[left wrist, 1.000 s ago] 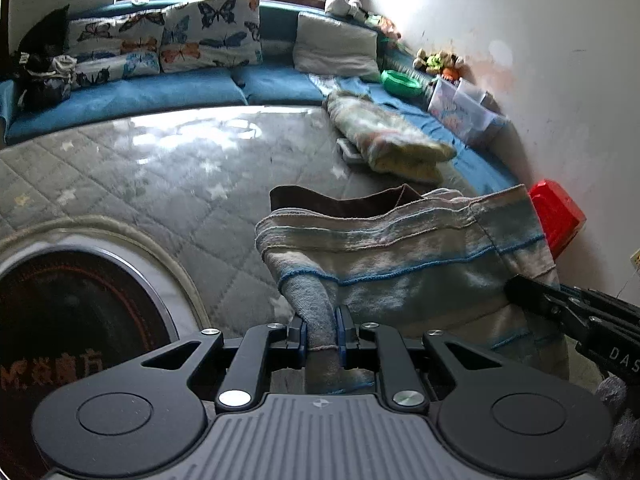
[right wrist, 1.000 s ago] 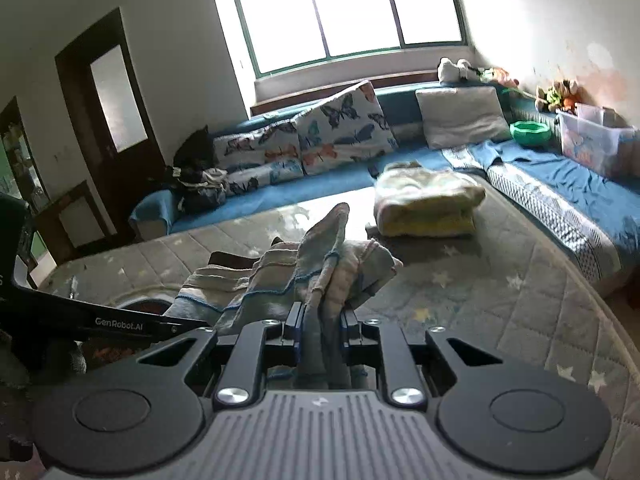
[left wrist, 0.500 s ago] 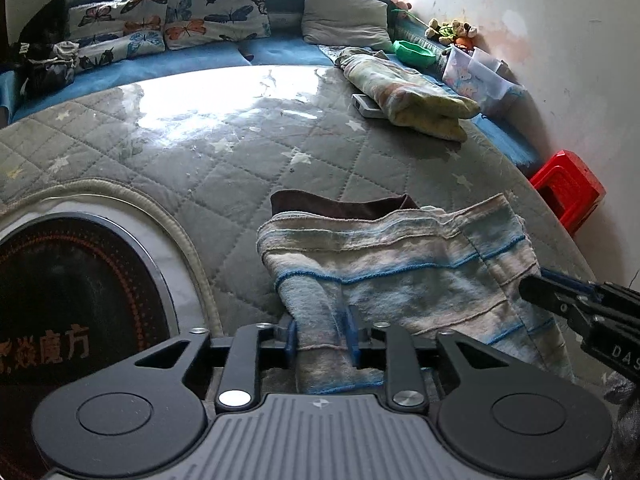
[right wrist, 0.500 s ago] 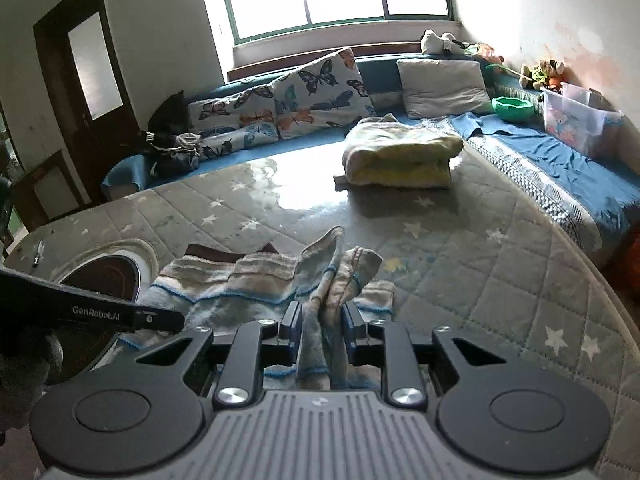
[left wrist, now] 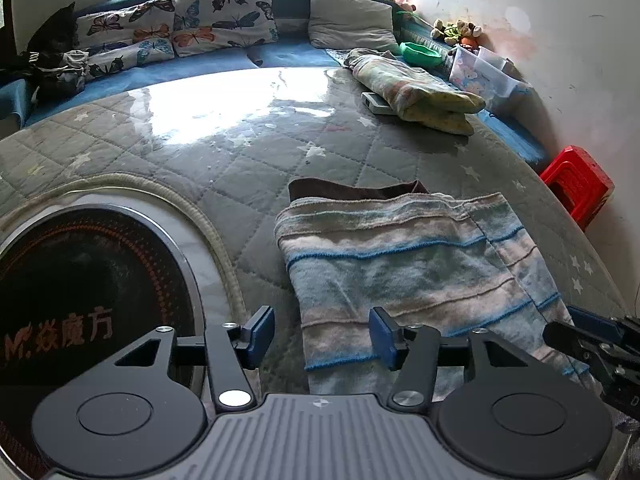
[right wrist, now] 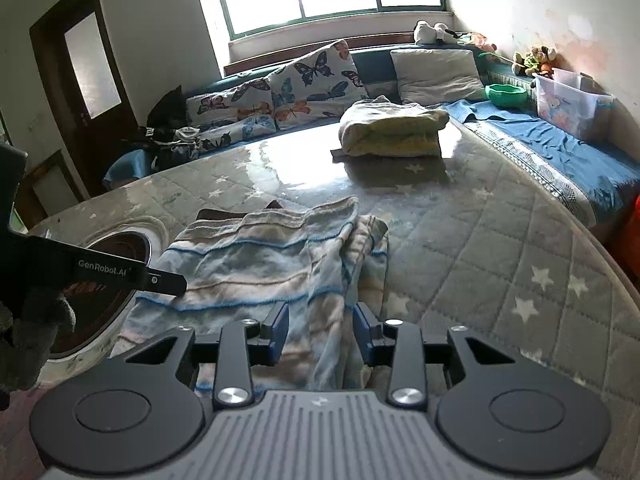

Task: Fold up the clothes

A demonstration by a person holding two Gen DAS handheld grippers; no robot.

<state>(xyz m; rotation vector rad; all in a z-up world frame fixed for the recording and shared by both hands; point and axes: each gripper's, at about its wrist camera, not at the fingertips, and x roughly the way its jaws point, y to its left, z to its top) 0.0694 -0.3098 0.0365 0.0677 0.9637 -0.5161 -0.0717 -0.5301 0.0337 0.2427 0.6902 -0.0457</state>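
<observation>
Now the striped towel [left wrist: 404, 272] lies flat on the quilted mattress [left wrist: 248, 168], over a brown garment [left wrist: 352, 191] whose far edge peeks out. Both grippers have just been opening: the left gripper [left wrist: 322, 334] stands wide, its near corner of the towel loose between the pads; the right gripper [right wrist: 320, 330] is partly open over a bunched fold, not gripping. Beyond lie a folded blanket [right wrist: 390, 130], butterfly cushions [right wrist: 280, 96] and a red stool [left wrist: 576, 190].

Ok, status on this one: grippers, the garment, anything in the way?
Left gripper and right gripper open, jaws just opening. Striped garment released, lying folded on quilted mattress. Folded blanket well clear.
</observation>
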